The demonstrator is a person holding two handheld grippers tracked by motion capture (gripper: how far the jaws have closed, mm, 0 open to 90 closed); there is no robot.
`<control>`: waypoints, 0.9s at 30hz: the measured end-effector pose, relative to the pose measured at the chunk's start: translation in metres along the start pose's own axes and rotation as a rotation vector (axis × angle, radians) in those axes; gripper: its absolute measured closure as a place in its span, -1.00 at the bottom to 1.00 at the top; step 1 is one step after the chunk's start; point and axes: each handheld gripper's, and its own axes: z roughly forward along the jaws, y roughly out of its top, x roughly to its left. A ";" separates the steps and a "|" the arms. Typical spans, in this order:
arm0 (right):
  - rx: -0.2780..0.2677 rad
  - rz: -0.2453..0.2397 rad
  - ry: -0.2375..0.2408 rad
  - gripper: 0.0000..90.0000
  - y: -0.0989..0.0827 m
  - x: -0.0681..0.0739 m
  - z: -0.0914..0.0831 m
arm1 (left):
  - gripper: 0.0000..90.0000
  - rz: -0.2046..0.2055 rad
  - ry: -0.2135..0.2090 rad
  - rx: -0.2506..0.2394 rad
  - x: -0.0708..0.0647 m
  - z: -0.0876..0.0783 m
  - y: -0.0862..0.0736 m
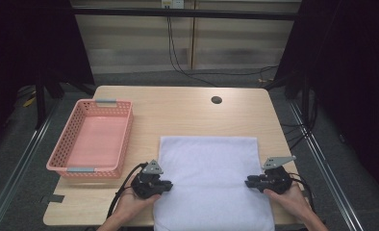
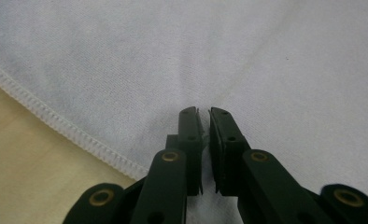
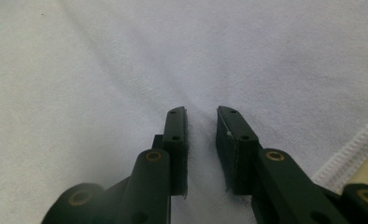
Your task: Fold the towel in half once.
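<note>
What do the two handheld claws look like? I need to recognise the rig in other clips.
Both the left claw and the right claw are black, each topped by a grey three-cornered plate and trailing black cable. Up close, the flat black fingers hang on linkage arms with brass-coloured rivets. No sleeves are in view on the forearms.

Cloth (image 1: pixel 211 180) lay at table (image 1: pixel 187 110) lower centre; basket (image 1: pixel 92 139) at cloth's left; grippers at cloth's side edges.
</note>
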 end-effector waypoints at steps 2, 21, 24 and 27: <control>0.008 0.010 0.026 0.65 -0.004 0.002 -0.003 | 0.86 -0.004 -0.028 -0.001 -0.004 -0.002 -0.004; -0.060 0.026 0.014 0.34 0.006 -0.014 -0.021 | 0.42 -0.040 -0.059 -0.025 0.025 -0.015 0.034; -0.115 0.052 -0.051 0.25 0.022 -0.036 -0.022 | 0.38 -0.040 -0.042 -0.066 0.036 -0.009 0.047; -0.117 0.062 -0.115 0.16 0.036 -0.057 -0.016 | 0.37 -0.025 -0.007 -0.059 0.045 -0.001 0.056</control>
